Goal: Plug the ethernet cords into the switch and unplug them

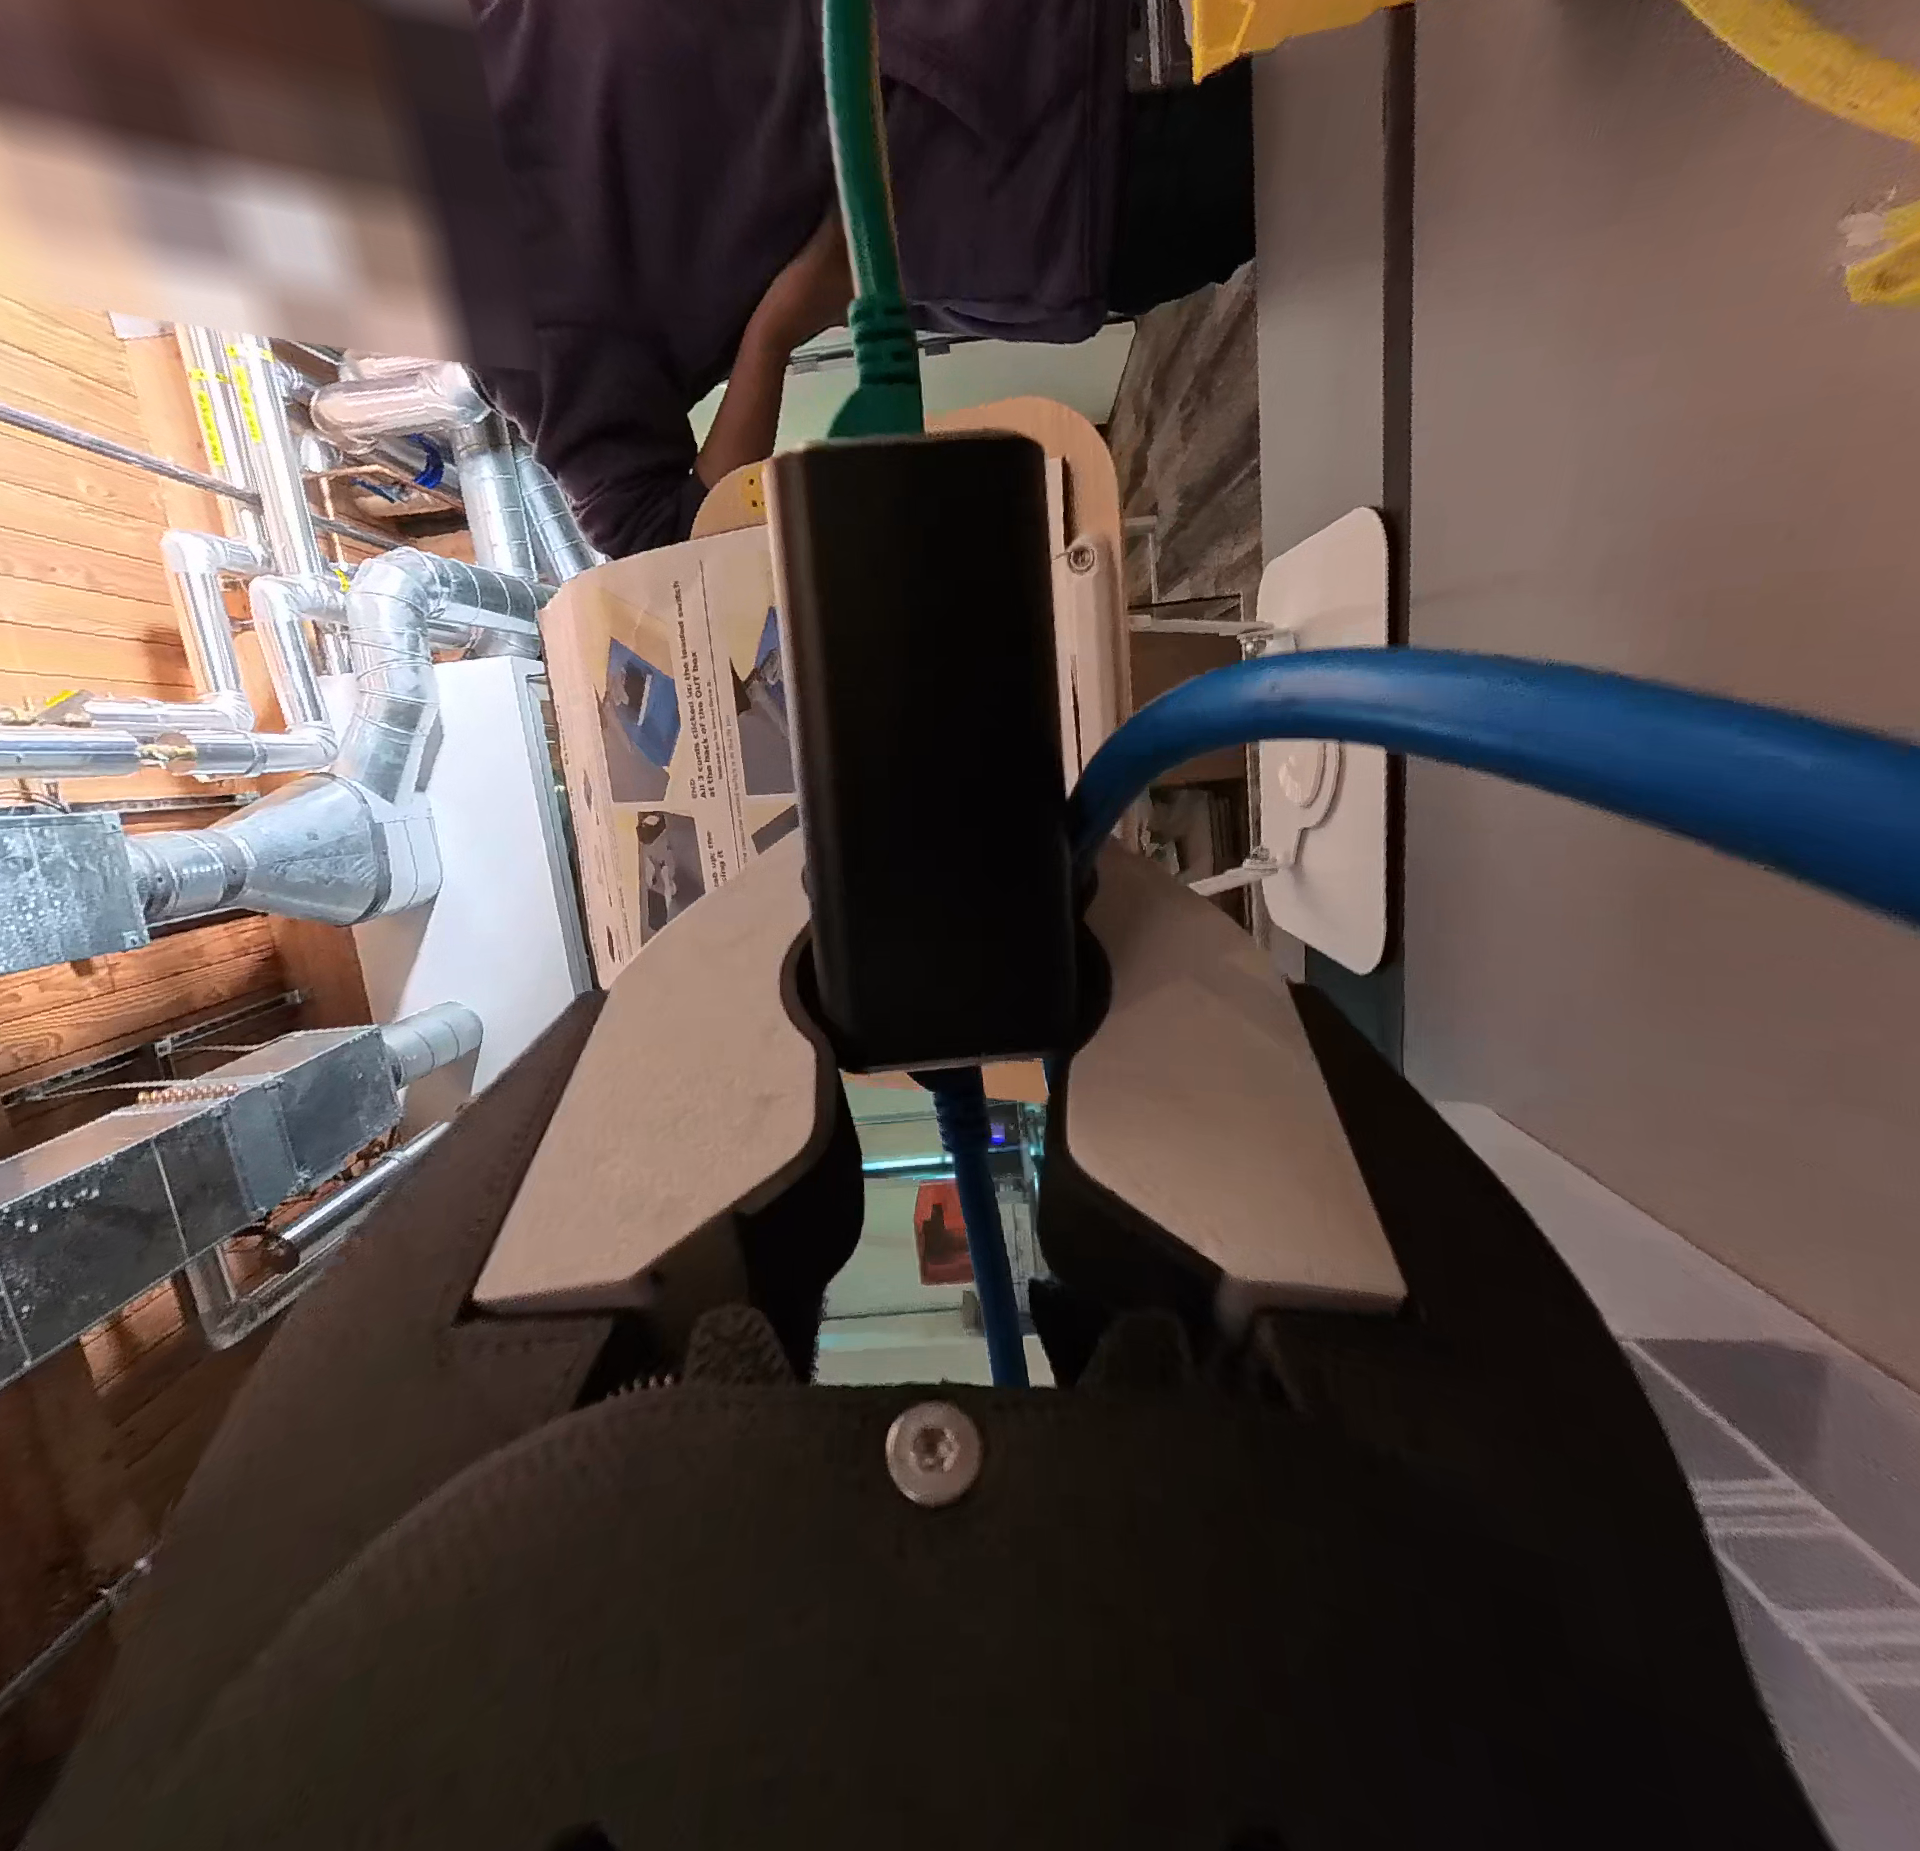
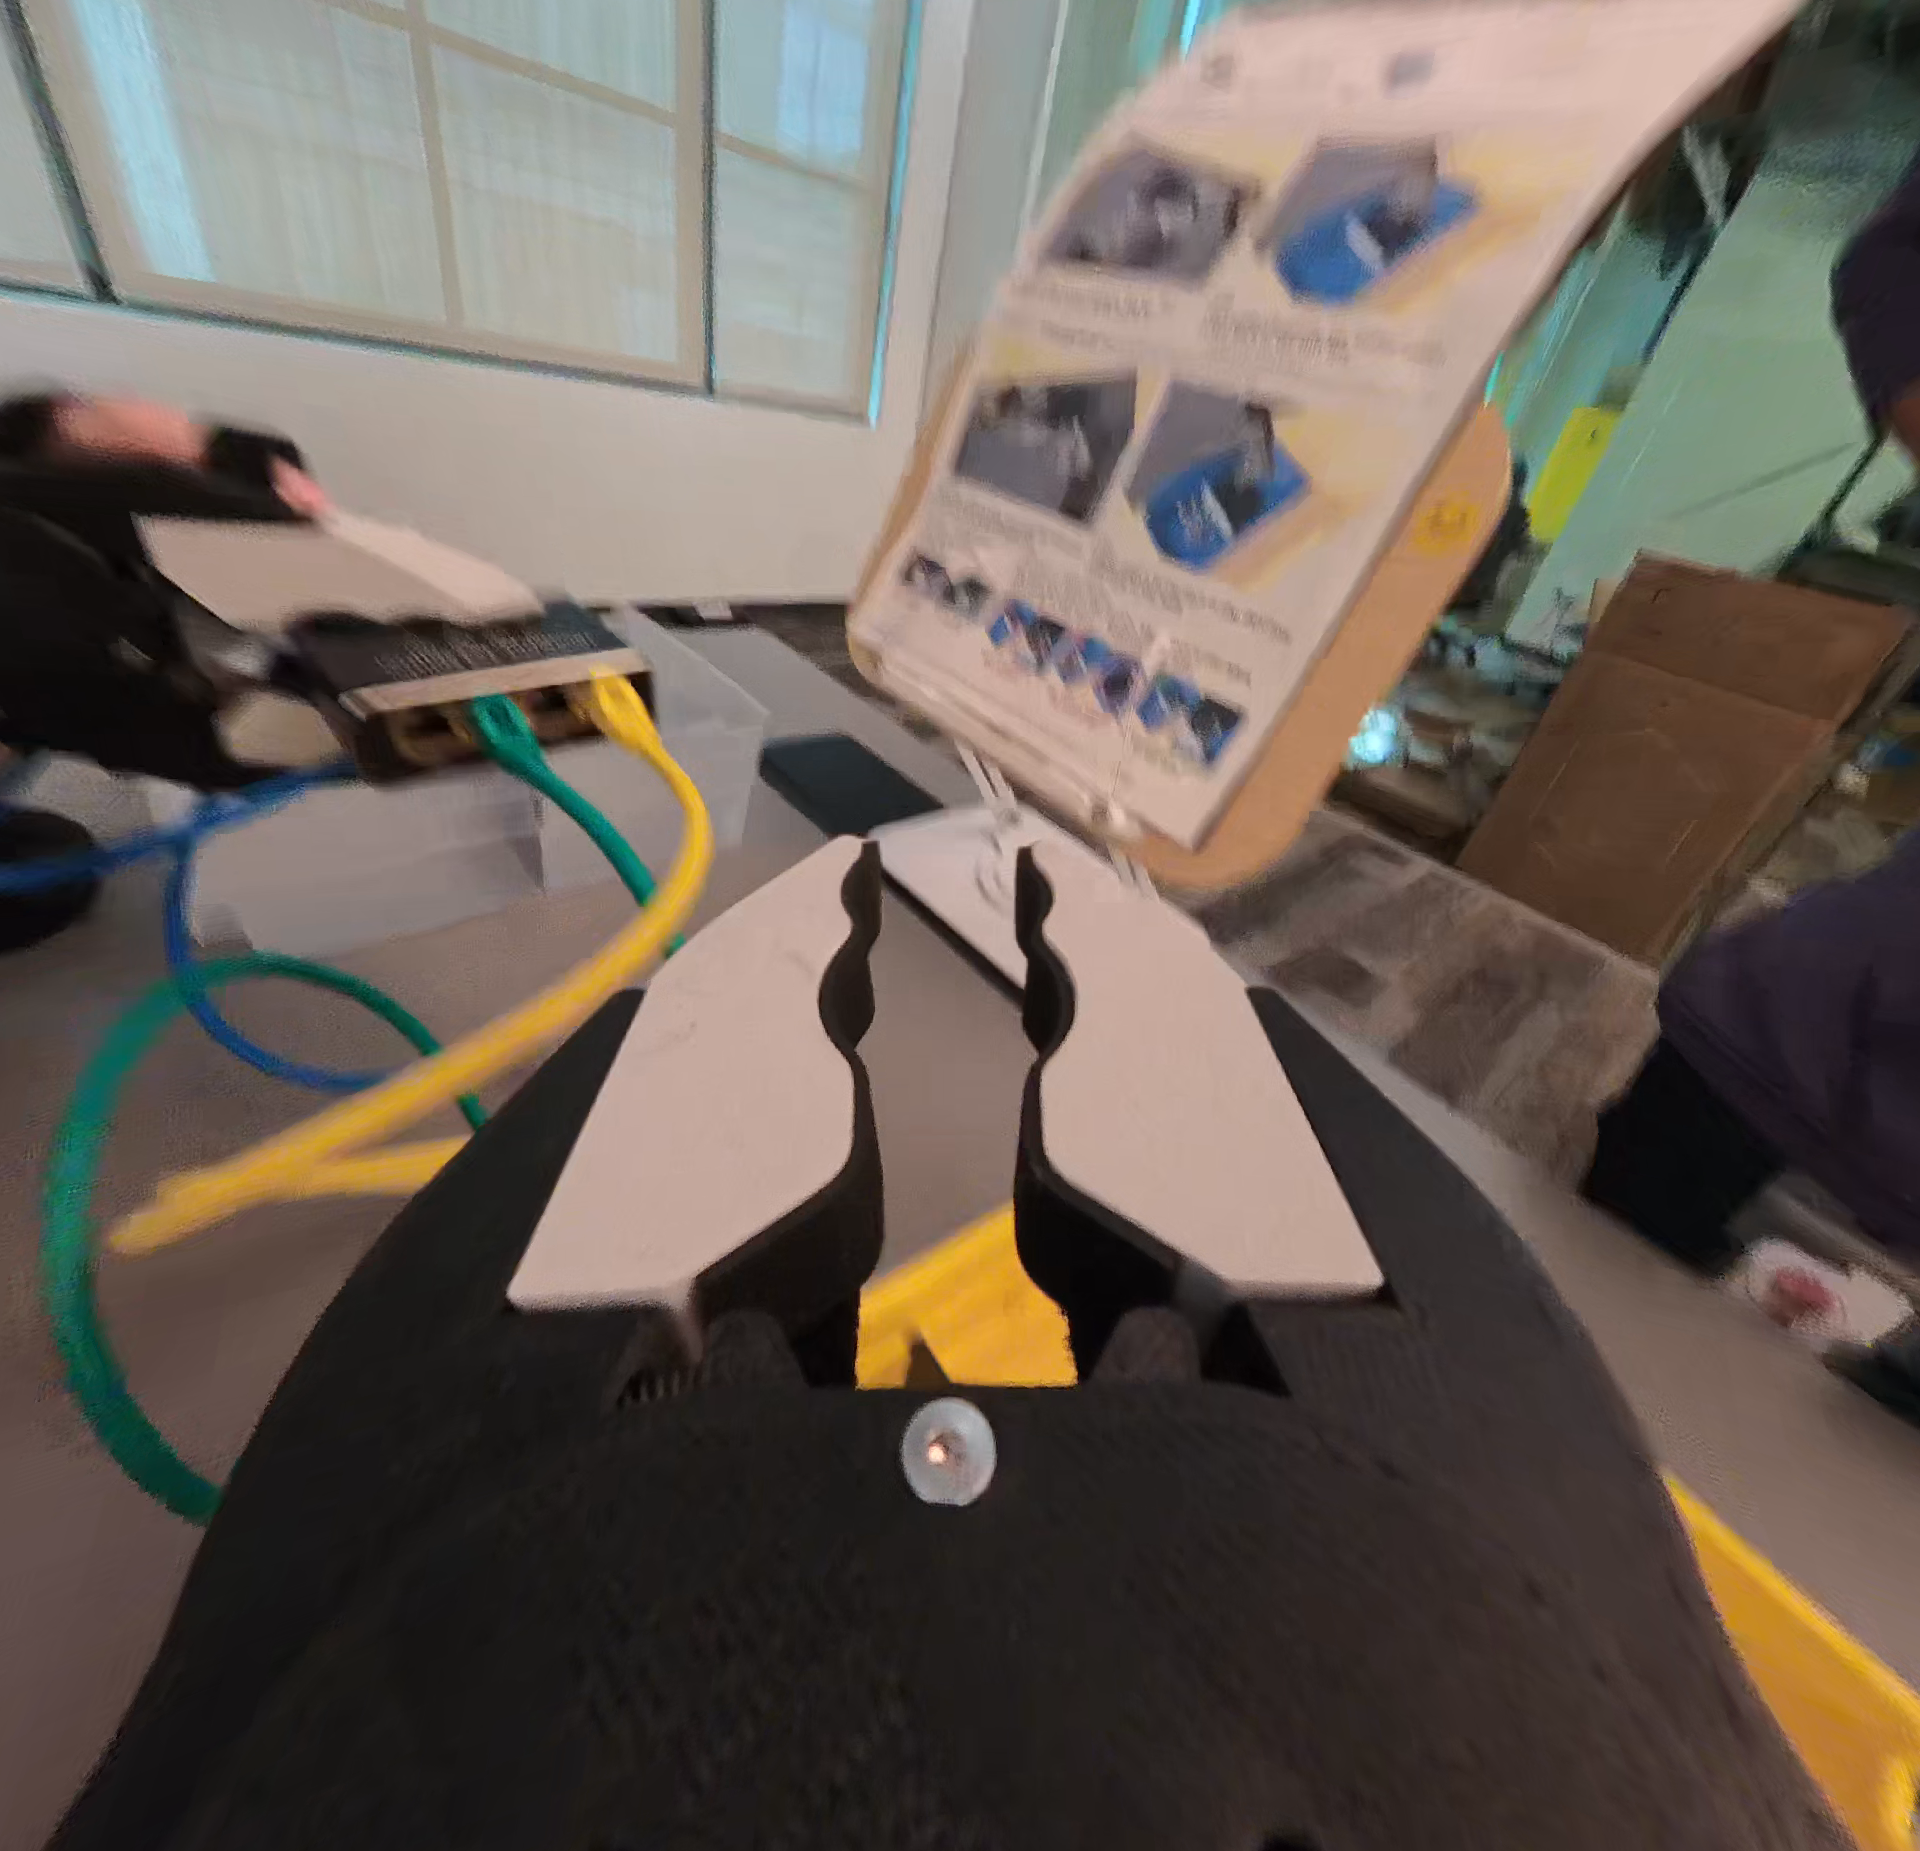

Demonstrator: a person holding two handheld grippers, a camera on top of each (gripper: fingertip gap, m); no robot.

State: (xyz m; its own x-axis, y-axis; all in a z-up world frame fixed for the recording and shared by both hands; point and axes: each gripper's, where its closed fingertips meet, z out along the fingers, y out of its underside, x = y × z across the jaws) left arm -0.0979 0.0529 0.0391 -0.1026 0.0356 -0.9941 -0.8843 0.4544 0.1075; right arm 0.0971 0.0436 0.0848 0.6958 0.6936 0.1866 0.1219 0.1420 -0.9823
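My left gripper (image 1: 940, 918) is shut on the black switch (image 1: 925, 741) and holds it in the air, turned on its side. The green cord (image 1: 868, 191) is plugged into the switch's far end. A blue cord (image 1: 1507, 731) loops in from the right and passes behind the switch. In the right wrist view the switch (image 2: 478, 658) is at the left in the left gripper (image 2: 125, 658), with the green cord (image 2: 540, 773) and yellow cord (image 2: 665, 793) plugged in. Whether the blue cord (image 2: 208, 825) is plugged in I cannot tell. My right gripper (image 2: 945, 856) is open and empty above the table.
An instruction board (image 2: 1174, 430) on a stand is just beyond my right gripper. A yellow bin (image 2: 966, 1313) lies under it. A clear plastic box (image 2: 696, 721) stands under the switch. A cardboard box (image 2: 1662, 762) and a person (image 2: 1808, 1022) are at the right. Tip to tip, the grippers are about 20 centimeters apart.
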